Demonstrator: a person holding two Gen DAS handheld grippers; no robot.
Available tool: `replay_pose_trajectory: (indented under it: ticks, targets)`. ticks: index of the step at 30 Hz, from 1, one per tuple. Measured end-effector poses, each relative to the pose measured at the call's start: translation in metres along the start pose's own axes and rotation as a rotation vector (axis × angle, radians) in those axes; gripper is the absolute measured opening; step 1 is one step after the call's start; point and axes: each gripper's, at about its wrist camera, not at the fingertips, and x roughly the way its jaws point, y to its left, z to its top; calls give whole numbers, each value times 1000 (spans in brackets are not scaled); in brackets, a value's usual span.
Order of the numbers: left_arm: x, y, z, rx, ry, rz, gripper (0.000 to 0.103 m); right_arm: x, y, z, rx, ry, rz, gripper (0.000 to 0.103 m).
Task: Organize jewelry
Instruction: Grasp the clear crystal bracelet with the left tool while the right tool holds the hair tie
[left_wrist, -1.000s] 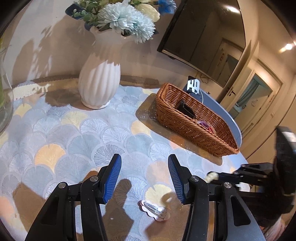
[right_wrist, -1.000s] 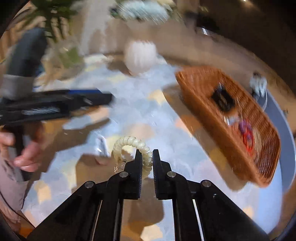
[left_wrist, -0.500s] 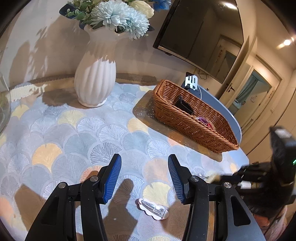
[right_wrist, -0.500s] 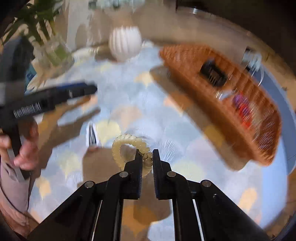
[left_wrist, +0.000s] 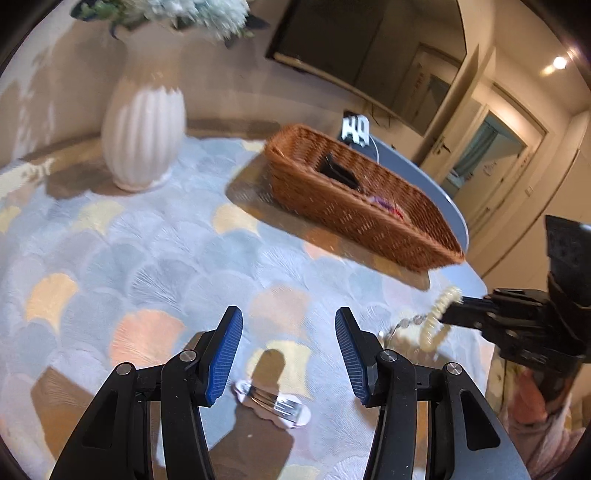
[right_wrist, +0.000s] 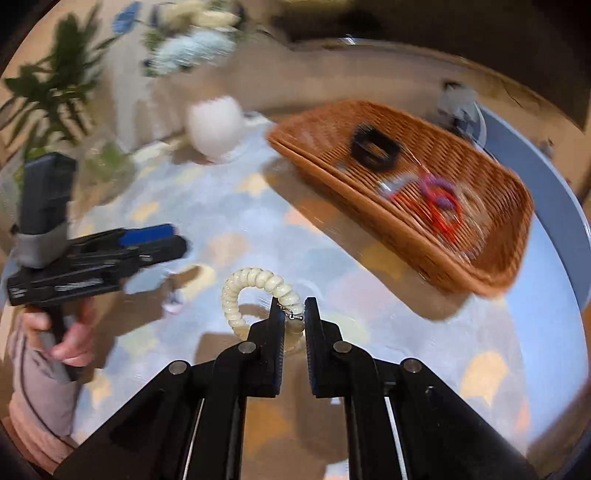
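Note:
My right gripper (right_wrist: 294, 306) is shut on a cream coiled bracelet (right_wrist: 255, 286) and holds it above the table; the bracelet (left_wrist: 439, 314) also shows in the left wrist view, held at the right gripper's tip. A wicker basket (right_wrist: 369, 206) with a black band (right_wrist: 375, 147) and red and purple items (right_wrist: 441, 199) stands ahead to the right. My left gripper (left_wrist: 288, 336) is open, with a silver hair clip on a pale card (left_wrist: 273, 402) lying on the table between and below its fingers. The basket (left_wrist: 354, 206) stands beyond it.
A white ribbed vase (left_wrist: 144, 136) with flowers stands at the back left of the patterned tablecloth (left_wrist: 110, 251). A green plant in glass (right_wrist: 55, 99) is at the far left. The round table's blue edge (right_wrist: 554, 192) runs behind the basket.
My right gripper has lifted the bracelet and carried it up and towards the basket. My left gripper has shifted slightly over the hair clip and stays open.

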Motion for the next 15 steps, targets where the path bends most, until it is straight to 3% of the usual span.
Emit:
replay_pose_trajectory:
  ticks: [2, 3, 6, 9, 11, 12, 13, 14, 15]
  targets:
    - [4, -3, -2, 1, 20, -6, 54, 11, -12, -3, -10, 31, -136, 13]
    - [5, -6, -2, 4, 33, -13, 54, 15, -19, -6, 2, 50, -111, 13]
    - [7, -16, -3, 17, 50, -27, 54, 19, -49, -11, 143, 96, 209, 13]
    - [1, -28, -4, 30, 49, -55, 54, 7, -71, -15, 274, 53, 608, 13]
    - [-6, -32, -5, 35, 35, -68, 54, -7, -74, -13, 279, -2, 701, 13]
    - [-9, -32, -5, 34, 28, -79, 54, -15, -74, -12, 265, -27, 704, 13]
    - [-13, -32, -6, 29, 25, -89, 54, -19, -74, -11, 248, -32, 631, 13]
    - [-14, -32, -6, 25, 24, -89, 54, -21, -71, -10, 218, -27, 459, 13]
    - [-15, -32, -6, 20, 24, -86, 54, -23, -68, -11, 192, -29, 346, 13]
